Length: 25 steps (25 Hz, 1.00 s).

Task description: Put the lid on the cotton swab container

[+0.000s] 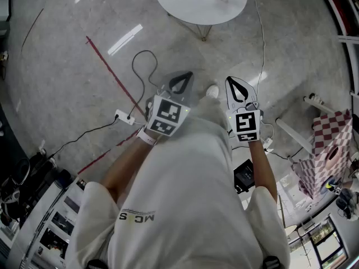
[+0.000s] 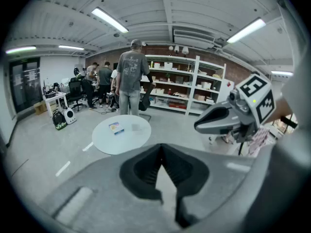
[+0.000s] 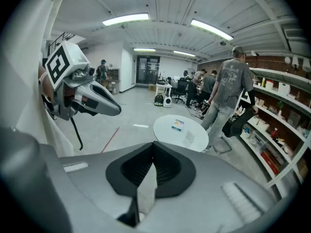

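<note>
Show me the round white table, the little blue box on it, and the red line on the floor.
round white table (image 1: 185,7), head view, bare tabletop
blue box (image 2: 115,127), left gripper view, its top face
red line (image 1: 115,76), head view, middle of its length

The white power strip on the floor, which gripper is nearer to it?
Left. The left gripper is held just right of the power strip in the head view; the right gripper is farther right, beyond the left one.
</note>
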Available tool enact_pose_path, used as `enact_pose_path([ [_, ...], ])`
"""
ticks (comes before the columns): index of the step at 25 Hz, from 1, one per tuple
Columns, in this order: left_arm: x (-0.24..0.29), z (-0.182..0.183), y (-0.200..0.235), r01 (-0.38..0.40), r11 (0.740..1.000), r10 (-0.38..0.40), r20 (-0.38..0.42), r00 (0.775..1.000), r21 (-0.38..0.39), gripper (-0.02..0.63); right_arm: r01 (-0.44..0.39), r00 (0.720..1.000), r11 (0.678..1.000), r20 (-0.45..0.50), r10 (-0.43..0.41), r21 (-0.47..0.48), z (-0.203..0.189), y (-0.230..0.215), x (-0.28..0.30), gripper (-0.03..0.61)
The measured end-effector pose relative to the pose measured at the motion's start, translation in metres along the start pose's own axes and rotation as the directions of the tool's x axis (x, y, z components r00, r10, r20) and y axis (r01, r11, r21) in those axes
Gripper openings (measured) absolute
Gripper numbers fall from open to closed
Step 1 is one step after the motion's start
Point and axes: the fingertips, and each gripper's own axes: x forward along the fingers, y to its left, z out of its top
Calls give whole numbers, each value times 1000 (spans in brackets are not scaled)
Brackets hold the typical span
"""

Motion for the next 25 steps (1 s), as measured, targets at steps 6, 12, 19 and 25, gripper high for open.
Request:
enact_pose_path([
  [6, 9, 52, -78, -52, 997, 56, 71, 996, -58, 0, -55, 992, 991, 121, 40, 119, -13, -54, -78, 2],
  [12, 38, 94, -140, -91, 993, 102, 162, 982, -71, 0, -58, 973, 984, 230, 18, 170, -40, -110, -121, 0],
  [19, 57, 117, -166, -124, 989, 137, 160, 978, -86, 0, -103, 962, 980, 267, 55, 169, -43, -134, -141, 0],
  [25, 79, 126, -148, -130, 986, 145, 141, 979, -108, 0, -120, 961, 977, 268, 71, 173, -33, -160, -120, 0],
])
